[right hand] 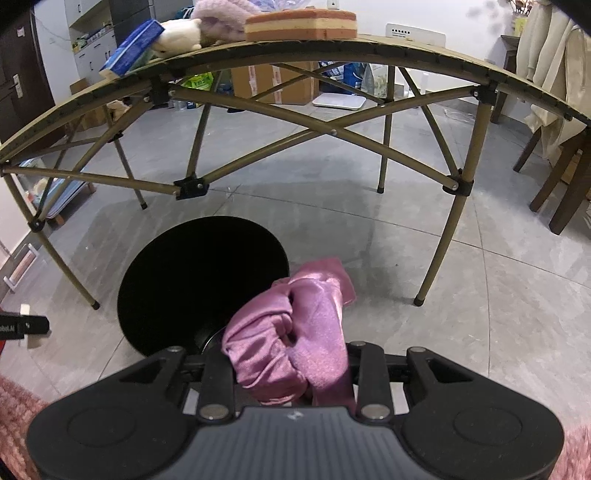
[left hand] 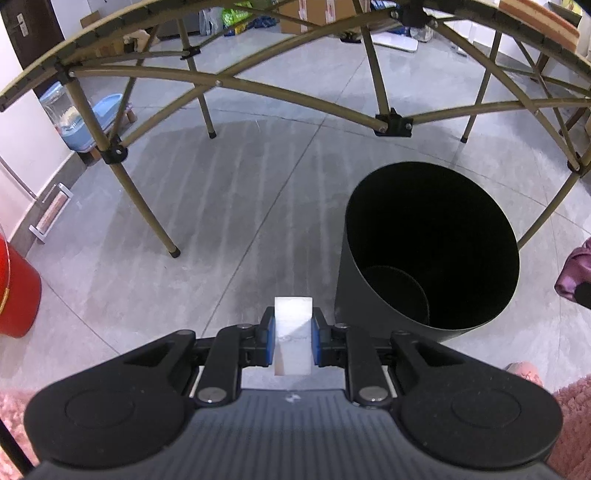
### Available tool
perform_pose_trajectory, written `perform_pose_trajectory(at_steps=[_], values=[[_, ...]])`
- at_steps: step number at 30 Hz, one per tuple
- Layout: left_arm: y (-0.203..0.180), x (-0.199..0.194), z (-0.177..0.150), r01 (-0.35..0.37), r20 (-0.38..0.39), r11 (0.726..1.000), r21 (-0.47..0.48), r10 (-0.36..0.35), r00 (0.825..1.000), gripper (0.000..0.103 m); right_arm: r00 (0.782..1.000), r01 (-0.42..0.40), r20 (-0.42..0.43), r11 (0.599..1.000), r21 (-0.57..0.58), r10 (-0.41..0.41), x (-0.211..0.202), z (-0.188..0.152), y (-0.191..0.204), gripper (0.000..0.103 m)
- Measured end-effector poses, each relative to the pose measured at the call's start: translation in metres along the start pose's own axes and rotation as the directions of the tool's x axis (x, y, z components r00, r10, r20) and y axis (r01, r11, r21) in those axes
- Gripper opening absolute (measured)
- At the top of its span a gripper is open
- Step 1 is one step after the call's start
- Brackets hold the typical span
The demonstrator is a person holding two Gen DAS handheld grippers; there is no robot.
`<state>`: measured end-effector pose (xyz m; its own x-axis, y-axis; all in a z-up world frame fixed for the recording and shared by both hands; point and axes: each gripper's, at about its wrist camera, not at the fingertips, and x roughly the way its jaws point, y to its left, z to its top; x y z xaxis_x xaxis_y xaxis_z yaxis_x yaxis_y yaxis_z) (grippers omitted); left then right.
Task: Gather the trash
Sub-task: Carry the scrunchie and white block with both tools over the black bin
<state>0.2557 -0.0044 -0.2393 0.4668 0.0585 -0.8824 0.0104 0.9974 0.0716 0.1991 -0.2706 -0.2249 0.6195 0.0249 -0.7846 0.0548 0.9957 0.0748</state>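
A black round bin point(left hand: 428, 243) stands on the grey floor under the folding table, its mouth open and dark inside. My left gripper point(left hand: 293, 332) is shut on a small white block point(left hand: 293, 319), held just left of the bin's near wall. In the right wrist view the same bin point(right hand: 199, 280) lies ahead and to the left. My right gripper point(right hand: 291, 354) is shut on a crumpled pink satin cloth point(right hand: 295, 332), which hides its fingers and hangs by the bin's right rim. That cloth point(left hand: 576, 273) shows at the right edge of the left wrist view.
A khaki folding table point(right hand: 424, 51) arches overhead, its legs point(left hand: 147, 206) and cross braces standing around the bin. On it sit a sponge point(right hand: 301, 24), a plush toy point(right hand: 181, 35) and a blue box point(right hand: 133, 48). A red bucket point(left hand: 14, 291) stands left; wooden chairs point(right hand: 561, 177) right.
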Motion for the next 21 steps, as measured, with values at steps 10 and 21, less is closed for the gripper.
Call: perform_pose_trajectory(at_steps=[10,21], values=[[-0.018,0.014,0.019,0.01,-0.024,1.0,-0.013,-0.01,1.0,0.019,1.0,0.019,0.016,1.0,0.013,-0.02,0.015,0.016,-0.004,0.03],[-0.064,0.019,0.044,0.079,-0.031,0.997,0.015,-0.078,0.996,0.019,0.999,0.029,0.017,0.999,0.034,-0.03,0.033,0.032,-0.008,0.03]])
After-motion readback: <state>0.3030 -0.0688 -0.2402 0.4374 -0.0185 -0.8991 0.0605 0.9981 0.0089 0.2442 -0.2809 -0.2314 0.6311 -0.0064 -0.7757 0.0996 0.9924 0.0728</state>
